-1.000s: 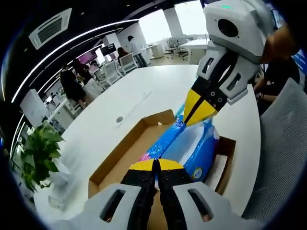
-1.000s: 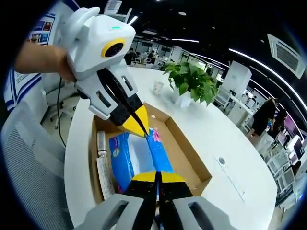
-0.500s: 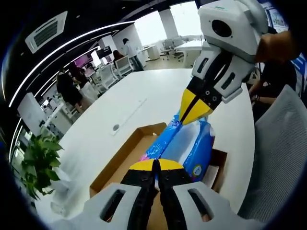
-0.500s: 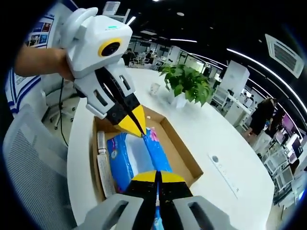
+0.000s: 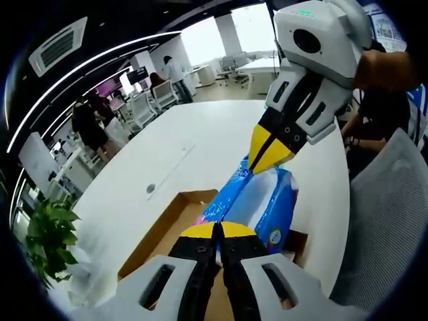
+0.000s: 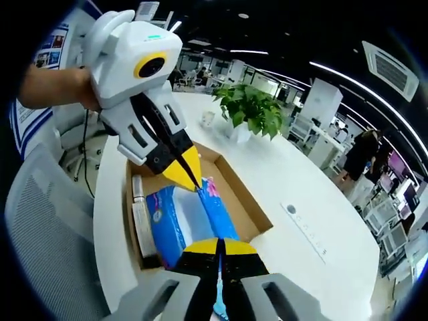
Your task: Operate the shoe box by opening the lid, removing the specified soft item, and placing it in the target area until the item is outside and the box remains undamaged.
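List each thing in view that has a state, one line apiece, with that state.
Shoe box: open, no lid over it, on the white table.
Blue tissue pack: gripped at both ends, held over the box.
Left gripper: shut on one end of the pack.
Right gripper: shut on the other end.
Items along the box's side wall: lying inside.

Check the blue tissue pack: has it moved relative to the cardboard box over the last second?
Yes. The blue tissue pack, pinched at both ends by the left gripper and right gripper, has risen out of the cardboard box, now clearing its rim.

both tools (image 5: 215,229) (image 6: 219,246) clamped shut, facing
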A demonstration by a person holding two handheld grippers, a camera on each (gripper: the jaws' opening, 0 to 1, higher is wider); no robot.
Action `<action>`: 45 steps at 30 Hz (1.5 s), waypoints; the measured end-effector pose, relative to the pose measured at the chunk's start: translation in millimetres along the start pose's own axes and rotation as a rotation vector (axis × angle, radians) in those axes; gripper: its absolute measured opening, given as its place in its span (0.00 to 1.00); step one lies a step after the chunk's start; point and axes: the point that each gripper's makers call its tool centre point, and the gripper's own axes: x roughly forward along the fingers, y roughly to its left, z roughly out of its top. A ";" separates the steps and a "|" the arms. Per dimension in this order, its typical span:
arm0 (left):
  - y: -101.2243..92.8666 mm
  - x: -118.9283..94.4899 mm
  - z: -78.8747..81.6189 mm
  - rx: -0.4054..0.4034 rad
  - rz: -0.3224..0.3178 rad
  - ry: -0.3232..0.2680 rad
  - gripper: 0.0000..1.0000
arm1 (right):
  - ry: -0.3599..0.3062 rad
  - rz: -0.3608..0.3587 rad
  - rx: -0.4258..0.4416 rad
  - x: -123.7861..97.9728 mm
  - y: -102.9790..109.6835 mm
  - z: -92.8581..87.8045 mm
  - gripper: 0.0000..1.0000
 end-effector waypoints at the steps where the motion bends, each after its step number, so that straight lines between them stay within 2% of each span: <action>1: -1.3 1.4 1.7 0.000 -0.003 -0.001 0.00 | 0.002 -0.003 0.004 -1.3 -1.4 -1.5 0.00; 23: -35.7 36.1 39.4 0.018 -0.075 -0.017 0.00 | 0.041 -0.066 0.060 -32.7 -33.7 -42.2 0.00; 33: -45.0 51.2 53.1 0.007 -0.093 -0.025 0.00 | 0.055 -0.087 0.073 -40.8 -46.9 -56.8 0.00; 45: -49.8 72.6 75.2 0.012 -0.127 -0.033 0.00 | 0.051 -0.132 0.127 -51.7 -73.1 -76.8 0.00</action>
